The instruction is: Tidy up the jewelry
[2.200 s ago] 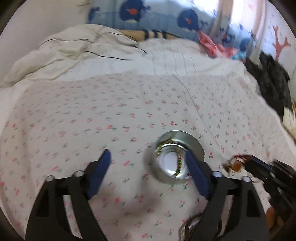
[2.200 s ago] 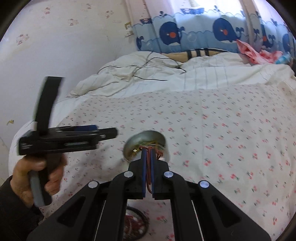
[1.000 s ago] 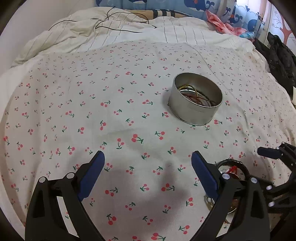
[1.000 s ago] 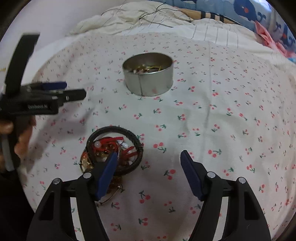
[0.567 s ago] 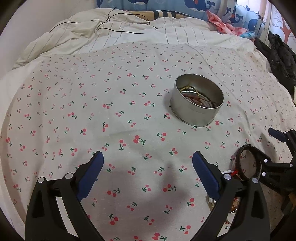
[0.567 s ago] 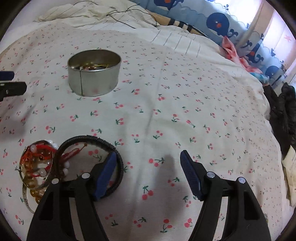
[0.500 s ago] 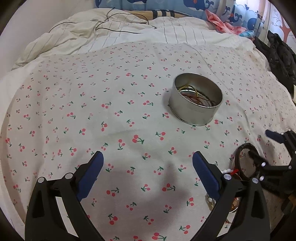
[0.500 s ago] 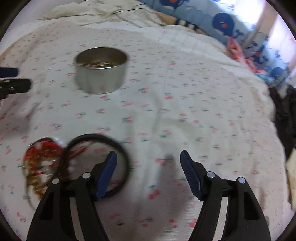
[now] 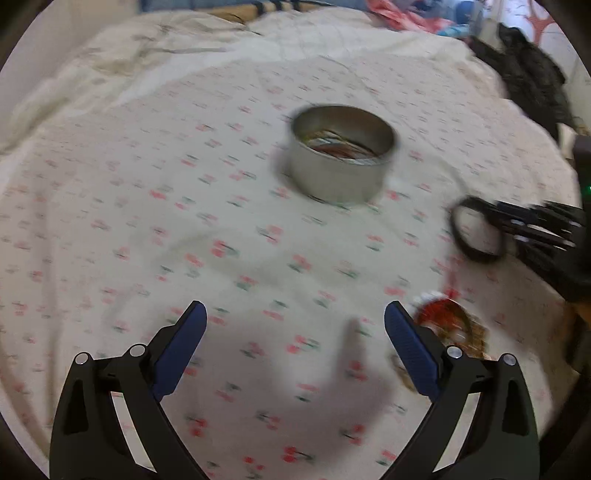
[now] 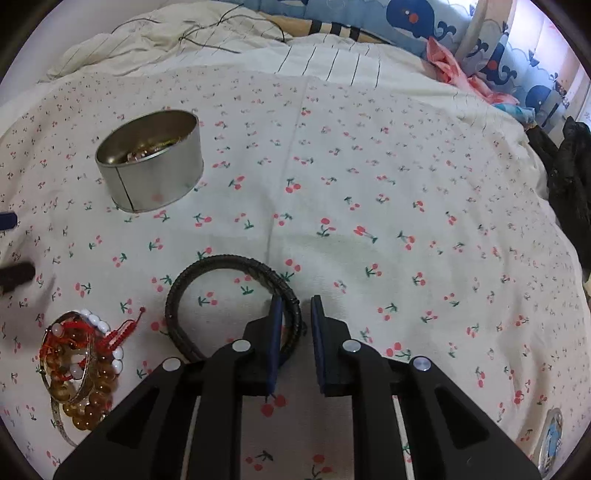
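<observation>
A black braided bracelet (image 10: 207, 273) lies on the cherry-print sheet. My right gripper (image 10: 295, 325) has its jaws closing around the bracelet's near right band; the band sits between the pads, against the left one, with a thin gap at the right one. A pile of red, white and amber bead bracelets (image 10: 79, 365) rests left of it. The round metal tin (image 10: 151, 162) holding jewelry stands farther back. In the blurred left wrist view, my left gripper (image 9: 295, 332) is open and empty over bare sheet, with the tin (image 9: 340, 155) ahead and the black bracelet (image 9: 476, 232) at its right.
A rumpled white duvet (image 10: 207, 40) and whale-print fabric (image 10: 417, 18) lie at the bed's far end. Dark clothing (image 10: 569, 170) is heaped at the right edge. The other gripper's fingertips (image 10: 11, 251) show at the left border. A small round item (image 10: 550, 435) lies at lower right.
The right jaws have narrowed from wide open to close around the black bracelet's band. The bracelet has slid right, off the bead pile. The left view has tilted and blurred.
</observation>
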A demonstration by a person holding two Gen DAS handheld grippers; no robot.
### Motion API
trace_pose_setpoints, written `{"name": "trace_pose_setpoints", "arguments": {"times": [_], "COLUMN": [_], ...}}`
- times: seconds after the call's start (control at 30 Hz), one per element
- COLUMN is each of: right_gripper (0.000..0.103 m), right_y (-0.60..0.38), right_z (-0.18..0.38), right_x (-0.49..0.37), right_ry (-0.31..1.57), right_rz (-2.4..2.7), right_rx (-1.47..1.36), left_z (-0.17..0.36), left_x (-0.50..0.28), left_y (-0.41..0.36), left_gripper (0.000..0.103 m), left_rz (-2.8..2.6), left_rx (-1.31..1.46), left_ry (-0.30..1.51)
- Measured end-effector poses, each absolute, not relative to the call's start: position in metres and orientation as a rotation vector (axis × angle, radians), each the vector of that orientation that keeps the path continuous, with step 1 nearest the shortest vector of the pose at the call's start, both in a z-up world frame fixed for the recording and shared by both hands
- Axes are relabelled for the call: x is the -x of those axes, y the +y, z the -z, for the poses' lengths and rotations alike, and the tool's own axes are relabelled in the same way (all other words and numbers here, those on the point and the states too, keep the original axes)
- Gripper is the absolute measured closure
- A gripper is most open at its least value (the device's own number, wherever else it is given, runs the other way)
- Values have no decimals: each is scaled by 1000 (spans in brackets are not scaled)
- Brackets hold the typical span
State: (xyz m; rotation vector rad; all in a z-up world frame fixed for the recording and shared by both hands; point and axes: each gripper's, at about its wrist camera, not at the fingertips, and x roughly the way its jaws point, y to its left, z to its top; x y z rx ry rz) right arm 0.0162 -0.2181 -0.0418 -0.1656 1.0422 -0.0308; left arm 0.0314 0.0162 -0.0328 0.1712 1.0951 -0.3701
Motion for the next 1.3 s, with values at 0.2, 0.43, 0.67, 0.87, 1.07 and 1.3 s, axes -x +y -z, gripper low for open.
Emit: {"name": "trace_pose_setpoints", "arguments": {"times": [0.2, 0.43, 0.67, 0.87, 1.07, 1.3], "right_gripper": [55, 46, 42, 36, 33, 28], "right_y": [-221, -218, -218, -218, -220, -222], "right_z": [44, 46, 49, 49, 50, 52], "right_x": [-20, -17, -17, -17, -17, -18], "right_ry": [1052, 1058, 1060, 1063, 1064, 1071], "right_rz": [43, 42, 49, 49, 49, 47], "right_rx": [153, 159, 158, 151, 144, 125], "left_z": [44, 56, 63, 51, 65, 61], "left_x": [-26, -4, 11, 6, 15, 9], "left_y": [28, 21, 6, 28, 6, 16], "left_gripper": [10, 10, 10, 10, 10, 10], "left_rz": [497, 492, 175, 281, 342, 290], "left_rx": [16, -46, -374, -119, -169, -130], "left_ry": [1201, 1218, 1047, 1084, 1107, 1085]}}
